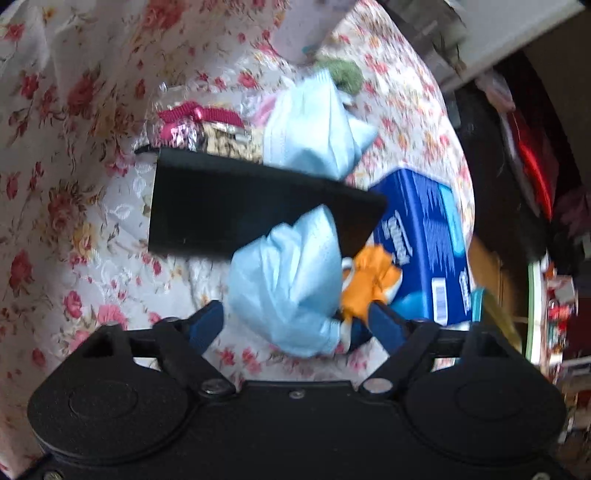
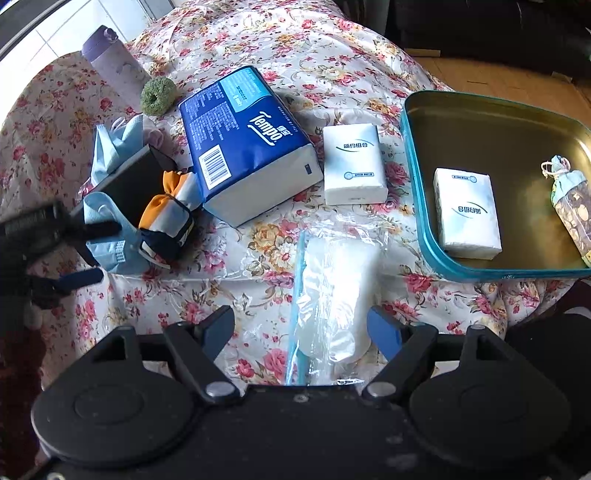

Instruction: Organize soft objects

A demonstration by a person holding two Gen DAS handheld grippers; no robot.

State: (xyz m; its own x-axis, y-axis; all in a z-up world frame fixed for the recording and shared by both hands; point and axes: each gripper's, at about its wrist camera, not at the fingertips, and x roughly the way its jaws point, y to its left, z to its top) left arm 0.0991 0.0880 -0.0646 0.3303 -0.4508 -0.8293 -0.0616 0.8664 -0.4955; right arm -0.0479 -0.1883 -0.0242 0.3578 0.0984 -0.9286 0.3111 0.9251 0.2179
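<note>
since the bag [image 2: 332,295] lies on the tabletop [image 2: 258,48] dead ahead between my spread right claw [image 2: 301,328], long axis running away, i'd take it; left claw [image 1: 295,325] gapes round a mask [image 1: 288,280]

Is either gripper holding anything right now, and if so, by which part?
Nothing is held. The left gripper is open around a light blue mask; the right gripper is open over a clear zip bag.

You see daylight falling on the floral bedspread [image 2: 332,48], wooden floor [image 2: 480,70] beyond it, white tiled wall [image 2: 74,22] behind.
</note>
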